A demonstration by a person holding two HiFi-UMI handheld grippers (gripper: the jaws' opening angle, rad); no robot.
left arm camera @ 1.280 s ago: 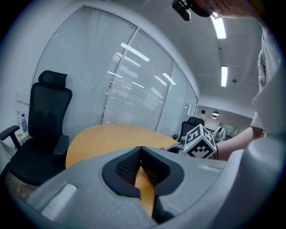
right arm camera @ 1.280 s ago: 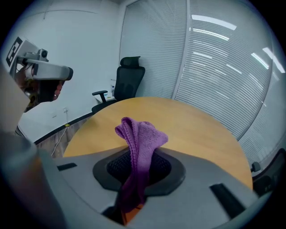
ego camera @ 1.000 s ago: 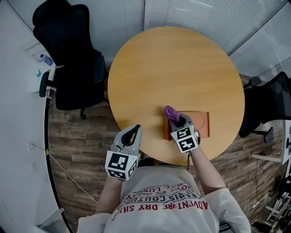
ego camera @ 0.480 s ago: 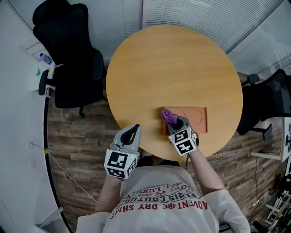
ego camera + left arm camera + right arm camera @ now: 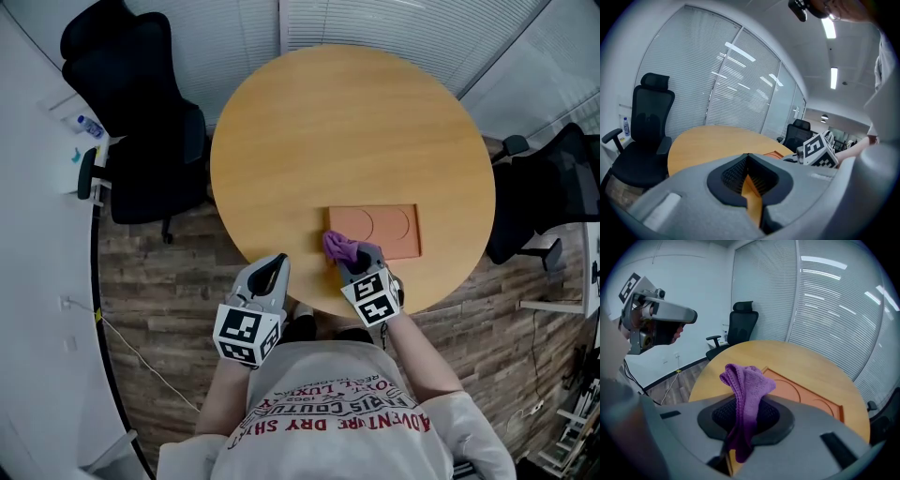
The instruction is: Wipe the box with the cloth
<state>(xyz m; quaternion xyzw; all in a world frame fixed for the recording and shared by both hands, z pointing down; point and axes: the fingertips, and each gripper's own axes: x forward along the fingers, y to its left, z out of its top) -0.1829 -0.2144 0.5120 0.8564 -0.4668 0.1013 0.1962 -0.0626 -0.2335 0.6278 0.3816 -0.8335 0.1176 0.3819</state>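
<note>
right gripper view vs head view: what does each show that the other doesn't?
Right gripper view only: the right hand-held gripper shut on the purple knitted cloth, a tail hanging below. Head view only: the whole outline of the round wooden table and the person's white printed shirt. Both: the cloth at the flat orange box's near left corner.

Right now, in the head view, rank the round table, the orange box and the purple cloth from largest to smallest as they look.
1. round table, by far the largest
2. orange box
3. purple cloth, clearly smallest, bunched up
</note>
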